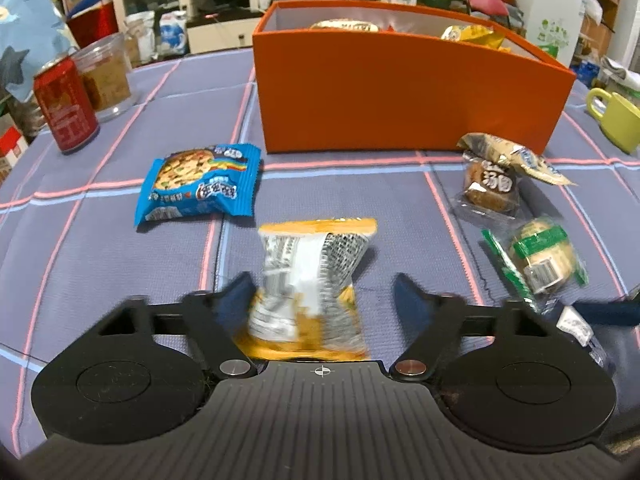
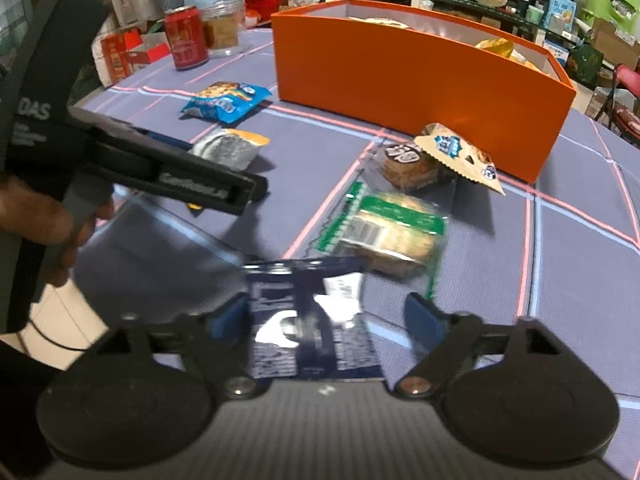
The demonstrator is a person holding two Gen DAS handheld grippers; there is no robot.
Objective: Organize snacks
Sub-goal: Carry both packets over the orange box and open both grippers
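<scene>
Left gripper: partly open and angled down at the table. A yellow-and-silver snack packet lies between the jaws. The left pad looks to touch its edge, while the right pad stands clear with cloth showing in the gap. No grip is made out; the packet rests on the checked tablecloth, near centre.

Right gripper: partly open likewise, around a dark navy packet. The left pad is at its edge and the right pad is apart from it. Nothing is held; the frame is blurred.

Orange box: far centre, with several packets already inside.

Loose snacks:
- blue cookie packet, left of centre, between the can and the box
- brown cake in clear wrap, right, with a tan packet leaning on it just before the box
- green-banded pastry, near right, just beyond the navy packet

Not for sorting, by judgement: red can and plastic jar, far left; green mug, far right.

Hazards, by judgement:
- With contact on one side only, a closing jaw may push a slick foil packet sideways instead of pinching it.
- A pinch on a crimped edge alone may let the packet swing and slip on the lift.
- A dangling packet may catch the box's tall near wall.
- The right jaw may snag the green-banded pastry's wrapper.
</scene>
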